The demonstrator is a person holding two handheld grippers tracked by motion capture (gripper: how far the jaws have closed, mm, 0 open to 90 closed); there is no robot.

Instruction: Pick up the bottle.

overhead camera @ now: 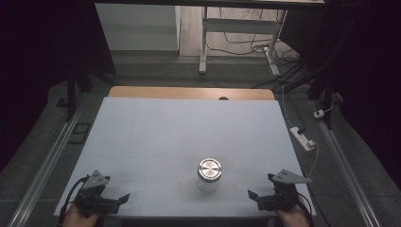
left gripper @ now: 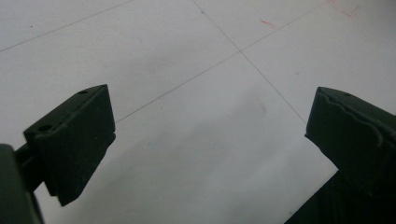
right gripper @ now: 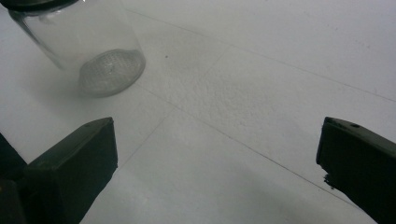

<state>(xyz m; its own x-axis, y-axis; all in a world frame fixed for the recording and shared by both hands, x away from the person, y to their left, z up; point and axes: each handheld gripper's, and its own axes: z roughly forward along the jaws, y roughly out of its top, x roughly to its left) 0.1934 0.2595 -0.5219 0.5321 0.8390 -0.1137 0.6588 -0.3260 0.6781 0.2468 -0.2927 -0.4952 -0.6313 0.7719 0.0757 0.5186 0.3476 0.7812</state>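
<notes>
Jar [overhead camera: 209, 175] upright between both, nearer right gripper [overhead camera: 251, 195], apparently untouched; left gripper [overhead camera: 124, 198] well apart; both agape, empty

White table top [overhead camera: 156, 137] with wooden far edge, white power strip [overhead camera: 302, 138] on grey floor, desk legs [overhead camera: 203, 47] behind

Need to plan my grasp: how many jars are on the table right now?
1. A clear glass jar with a metal lid stands upright near the table's front edge, between the left gripper and right gripper.
</notes>
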